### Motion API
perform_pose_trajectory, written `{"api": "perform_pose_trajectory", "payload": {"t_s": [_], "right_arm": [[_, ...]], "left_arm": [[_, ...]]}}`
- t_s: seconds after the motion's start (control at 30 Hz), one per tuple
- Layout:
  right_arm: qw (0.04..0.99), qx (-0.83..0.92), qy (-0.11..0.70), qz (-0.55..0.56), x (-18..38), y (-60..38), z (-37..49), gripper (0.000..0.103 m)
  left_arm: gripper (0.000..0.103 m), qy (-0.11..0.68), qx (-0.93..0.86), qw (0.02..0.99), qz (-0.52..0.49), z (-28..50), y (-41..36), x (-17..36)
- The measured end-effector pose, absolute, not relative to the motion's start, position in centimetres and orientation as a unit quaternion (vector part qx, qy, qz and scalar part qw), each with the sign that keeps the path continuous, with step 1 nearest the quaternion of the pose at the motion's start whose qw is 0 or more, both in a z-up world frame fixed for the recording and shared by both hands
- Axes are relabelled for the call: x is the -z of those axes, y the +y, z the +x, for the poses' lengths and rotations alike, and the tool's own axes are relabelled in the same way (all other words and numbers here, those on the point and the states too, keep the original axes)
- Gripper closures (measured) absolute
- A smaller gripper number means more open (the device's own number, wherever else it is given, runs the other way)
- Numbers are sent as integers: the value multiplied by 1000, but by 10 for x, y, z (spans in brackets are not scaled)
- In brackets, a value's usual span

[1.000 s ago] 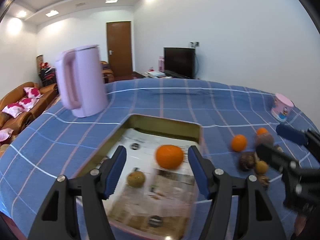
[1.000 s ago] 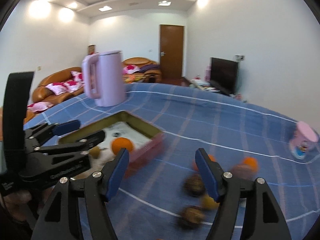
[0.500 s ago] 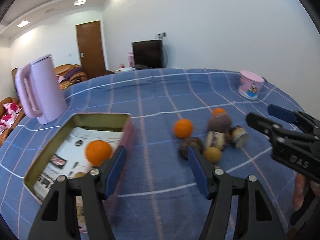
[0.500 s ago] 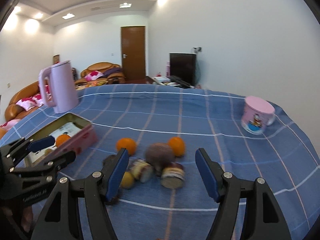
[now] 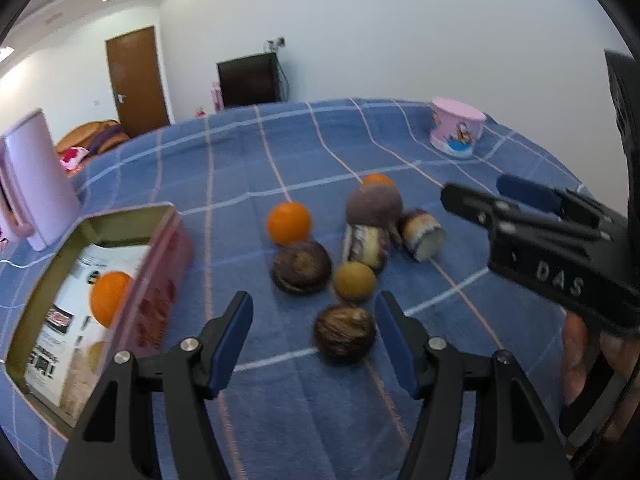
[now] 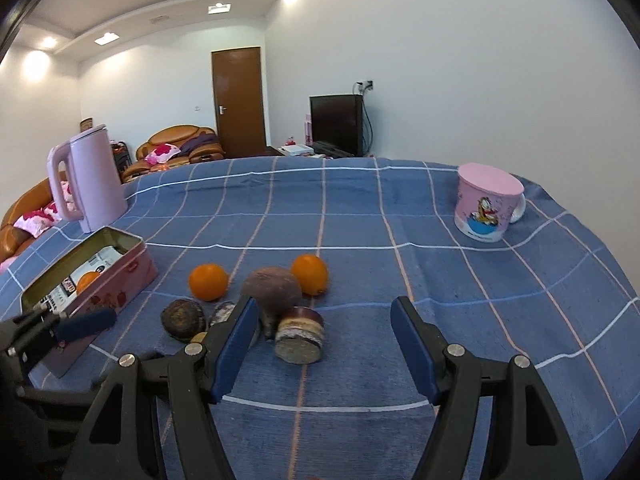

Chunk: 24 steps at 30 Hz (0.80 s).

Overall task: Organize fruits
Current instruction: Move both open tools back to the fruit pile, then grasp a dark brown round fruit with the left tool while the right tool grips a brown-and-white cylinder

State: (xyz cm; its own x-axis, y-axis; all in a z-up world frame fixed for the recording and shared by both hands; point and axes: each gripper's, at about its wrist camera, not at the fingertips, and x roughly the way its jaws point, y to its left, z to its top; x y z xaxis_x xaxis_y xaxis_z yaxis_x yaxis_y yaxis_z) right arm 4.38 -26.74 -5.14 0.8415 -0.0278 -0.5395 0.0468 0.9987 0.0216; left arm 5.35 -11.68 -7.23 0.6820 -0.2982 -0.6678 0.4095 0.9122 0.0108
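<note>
Both tongs, left and right, are spread and pinch nothing. The fruits lie clustered on the surface just right of the tin, which holds one orange; a brown fruit sits between the left tongs' tips.

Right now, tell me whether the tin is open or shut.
Open: the tin has no lid on, and an orange shows inside it.
</note>
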Motion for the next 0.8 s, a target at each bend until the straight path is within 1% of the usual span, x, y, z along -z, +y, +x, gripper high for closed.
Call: {"api": "perform_pose_trajectory", "payload": {"t_s": [0.07, 0.13, 0.3, 0.63, 0.67, 0.73, 0.8], "right_arm": [[958, 26, 286, 15, 53, -269, 45, 33], [955, 25, 294, 16, 55, -270, 48, 33], [945, 10, 326, 5, 61, -265, 60, 33], [926, -8, 377, -24, 75, -256, 81, 33], [924, -9, 381, -27, 76, -256, 83, 34], [921, -9, 389, -29, 78, -255, 87, 42], [917, -12, 397, -28, 81, -255, 91, 45]], "left_arm": [[40, 359, 200, 908, 84, 54, -120, 76], [51, 366, 204, 904, 88, 55, -123, 80], [67, 378, 228, 893, 87, 55, -126, 81], [69, 373, 220, 898, 80, 57, -119, 79], [69, 371, 218, 899, 80, 58, -117, 78], [69, 369, 211, 902, 81, 61, -115, 76], [69, 368, 205, 903, 85, 64, -114, 77]]}}
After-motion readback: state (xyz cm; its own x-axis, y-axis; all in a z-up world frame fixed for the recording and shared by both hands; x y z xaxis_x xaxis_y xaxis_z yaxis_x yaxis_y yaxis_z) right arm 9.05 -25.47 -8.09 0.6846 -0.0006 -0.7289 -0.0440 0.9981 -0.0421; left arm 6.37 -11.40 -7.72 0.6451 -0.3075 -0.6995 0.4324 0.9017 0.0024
